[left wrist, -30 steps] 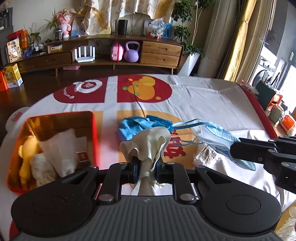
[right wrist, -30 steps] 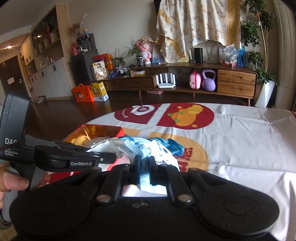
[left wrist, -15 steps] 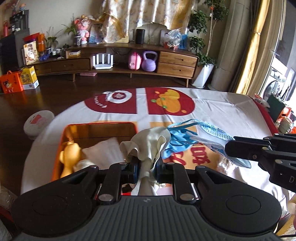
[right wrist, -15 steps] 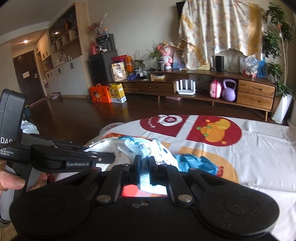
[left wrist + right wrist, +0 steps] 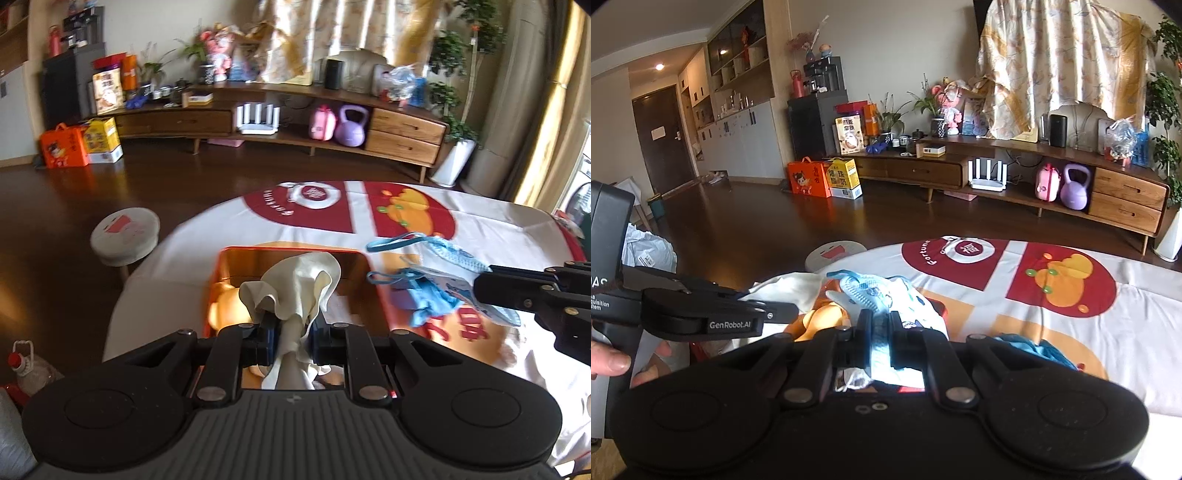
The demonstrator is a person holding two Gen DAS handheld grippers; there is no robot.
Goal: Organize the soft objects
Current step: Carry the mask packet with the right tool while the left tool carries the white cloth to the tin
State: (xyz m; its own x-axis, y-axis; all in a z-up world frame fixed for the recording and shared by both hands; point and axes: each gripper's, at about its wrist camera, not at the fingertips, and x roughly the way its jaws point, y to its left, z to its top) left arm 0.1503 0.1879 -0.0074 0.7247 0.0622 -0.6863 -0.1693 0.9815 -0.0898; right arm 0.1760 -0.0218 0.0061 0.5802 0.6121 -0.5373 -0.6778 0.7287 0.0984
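My left gripper [image 5: 291,328] is shut on a cream cloth [image 5: 295,284] and holds it over the orange box [image 5: 288,254], which has a yellow soft toy [image 5: 225,310] inside. My right gripper [image 5: 879,325] is shut on a blue and white face mask [image 5: 882,295] and holds it above the box's right side; in the left wrist view the mask [image 5: 447,258] hangs from the right gripper [image 5: 480,288]. A blue glove [image 5: 424,299] lies on the tablecloth right of the box, also seen in the right wrist view [image 5: 1034,347].
The table has a white cloth with red and orange prints [image 5: 406,214]. A round stool [image 5: 125,236] stands on the floor left of the table. A long wooden cabinet [image 5: 997,173] runs along the far wall.
Both grippers have moved left with their loads. The cream cloth is now over the box, and the mask has come close to the box's right edge.
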